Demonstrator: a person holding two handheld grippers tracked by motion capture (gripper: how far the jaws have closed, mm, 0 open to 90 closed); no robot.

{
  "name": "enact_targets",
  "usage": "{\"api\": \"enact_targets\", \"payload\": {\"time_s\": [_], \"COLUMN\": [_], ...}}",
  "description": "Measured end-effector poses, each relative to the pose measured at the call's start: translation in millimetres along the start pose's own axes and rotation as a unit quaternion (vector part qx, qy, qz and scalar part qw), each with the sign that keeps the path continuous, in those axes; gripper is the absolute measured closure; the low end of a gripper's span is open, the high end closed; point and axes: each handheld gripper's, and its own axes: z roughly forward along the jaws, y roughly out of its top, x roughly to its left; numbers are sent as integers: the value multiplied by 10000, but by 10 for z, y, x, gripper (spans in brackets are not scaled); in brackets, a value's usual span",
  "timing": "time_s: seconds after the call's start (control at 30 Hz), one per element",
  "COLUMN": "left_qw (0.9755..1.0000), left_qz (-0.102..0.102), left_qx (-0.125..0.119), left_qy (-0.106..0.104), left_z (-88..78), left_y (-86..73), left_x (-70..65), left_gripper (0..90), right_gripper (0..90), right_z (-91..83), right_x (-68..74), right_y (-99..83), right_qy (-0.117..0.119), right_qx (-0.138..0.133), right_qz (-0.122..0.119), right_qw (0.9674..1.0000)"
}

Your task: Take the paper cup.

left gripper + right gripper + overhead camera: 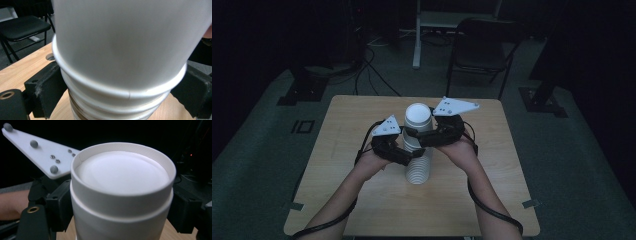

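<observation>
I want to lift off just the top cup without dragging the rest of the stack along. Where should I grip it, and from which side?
Grip the top cup on its side wall, above its rolled rim, coming in level from the side with a jaw on each side. The cups sit upside down, so the closed base faces up and offers no edge to pinch from above. Probably steady the stack lower down with the other hand-held gripper.

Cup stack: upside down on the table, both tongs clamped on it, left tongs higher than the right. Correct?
One thing is off: the right tongs are the higher pair, near the top of the cup stack; the left tongs grip lower, as the high view shows. The stack is upside down on the table, both clamped.
</observation>
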Motion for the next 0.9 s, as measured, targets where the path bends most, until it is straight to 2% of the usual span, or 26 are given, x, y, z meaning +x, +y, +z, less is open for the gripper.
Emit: {"api": "enact_targets", "payload": {"time_s": [0.1, 0.37, 0.53, 0.73, 0.9], "left_qw": [10000, 10000, 10000, 10000, 10000], "left_qz": [14, 23, 20, 21, 16], "left_qx": [21, 27, 21, 29, 37], "left_qy": [6, -9, -4, -4, -9], "left_z": [-4, -5, -4, -4, -5], "left_y": [2, 3, 1, 3, 4], "left_x": [-1, 4, 2, 2, 4], "left_gripper": [68, 68, 67, 67, 67], "right_gripper": [203, 204, 204, 204, 204], "right_z": [-51, -118, -195, -310, -413], "right_x": [-4, 38, 23, 21, 17], "right_y": [67, 266, 372, 465, 498], "right_qy": [42, -8, 36, -33, 0], "right_qx": [-126, -254, -441, -584, -696], "right_qz": [48, -96, -42, -79, -104], "right_qw": [9999, 9996, 9990, 9983, 9975]}}
